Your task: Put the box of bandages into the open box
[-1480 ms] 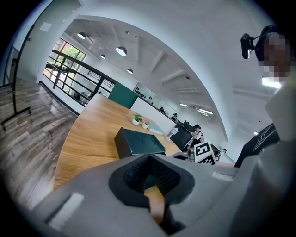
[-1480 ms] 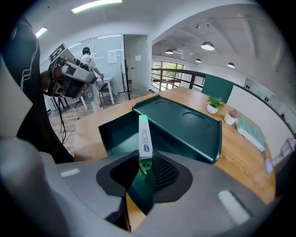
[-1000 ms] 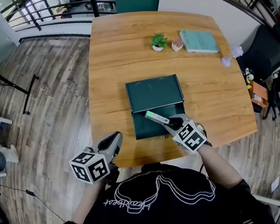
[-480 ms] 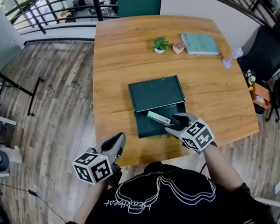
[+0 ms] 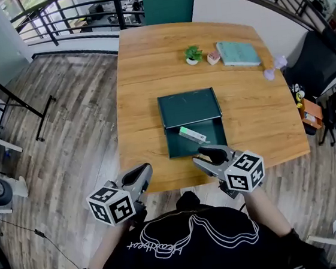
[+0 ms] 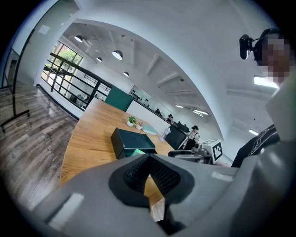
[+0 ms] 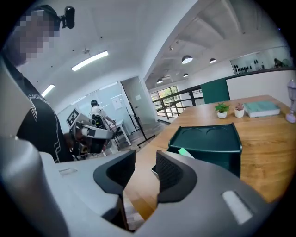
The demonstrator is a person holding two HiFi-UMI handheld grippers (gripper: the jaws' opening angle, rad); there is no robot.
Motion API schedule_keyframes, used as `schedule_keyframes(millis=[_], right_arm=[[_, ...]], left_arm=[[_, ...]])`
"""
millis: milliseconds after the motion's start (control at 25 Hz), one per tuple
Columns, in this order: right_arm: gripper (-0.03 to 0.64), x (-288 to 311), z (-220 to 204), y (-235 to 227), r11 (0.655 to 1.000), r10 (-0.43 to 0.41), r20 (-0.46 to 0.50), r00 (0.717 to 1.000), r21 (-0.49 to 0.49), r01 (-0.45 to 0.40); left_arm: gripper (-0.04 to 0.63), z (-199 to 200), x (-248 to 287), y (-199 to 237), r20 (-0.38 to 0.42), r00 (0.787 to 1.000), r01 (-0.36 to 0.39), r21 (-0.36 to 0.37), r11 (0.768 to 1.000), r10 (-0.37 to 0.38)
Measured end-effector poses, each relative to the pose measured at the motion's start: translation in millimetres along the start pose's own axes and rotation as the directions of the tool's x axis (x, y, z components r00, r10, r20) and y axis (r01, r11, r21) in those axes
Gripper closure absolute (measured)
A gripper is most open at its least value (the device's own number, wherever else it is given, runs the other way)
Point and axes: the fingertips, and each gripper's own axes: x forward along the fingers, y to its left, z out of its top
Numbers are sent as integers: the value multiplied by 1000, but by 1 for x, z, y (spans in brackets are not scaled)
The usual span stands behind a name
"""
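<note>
While the right hand-held gripper [image 5: 209, 155] gapes empty and the left hand-held gripper [image 5: 140, 172] sits closed, the box of bandages [image 5: 191, 135] in the open box [image 5: 212, 143] looks light, crushable, best pinched widthwise.

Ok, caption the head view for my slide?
Bandage box rests inside open box; left gripper and right gripper empty near table edge.

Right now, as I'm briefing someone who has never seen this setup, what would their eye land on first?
The dark green open box near the front of the wooden table stands out, with the pale box of bandages lying slantwise inside it. By the table's near edge are the right hand-held gripper, jaws apart and empty, and the left hand-held gripper, jaws together.
</note>
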Motion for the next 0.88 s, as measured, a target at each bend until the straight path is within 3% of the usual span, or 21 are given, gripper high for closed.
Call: schedule_keyframes(millis=[120, 320, 520, 760, 880], right_arm=[[498, -6, 6, 33, 998, 61, 76, 995, -9, -61], [575, -23, 15, 87, 985, 170, 220, 961, -51, -163], [592, -36, 8, 101, 990, 137, 267, 954, -13, -139], [592, -49, 4, 116, 979, 123, 344, 931, 109, -170], [593, -49, -1, 127, 983, 121, 335, 935, 93, -161]], left_arm=[[595, -4, -6, -7, -1, 1000, 21, 12, 1000, -21], [595, -13, -12, -29, -19, 997, 81, 38, 996, -80], [595, -19, -22, -52, -28, 989, 146, 72, 987, -144], [595, -27, -34, -67, -25, 979, 202, 107, 973, -201], [595, -30, -43, -71, -19, 977, 215, 115, 970, -214]])
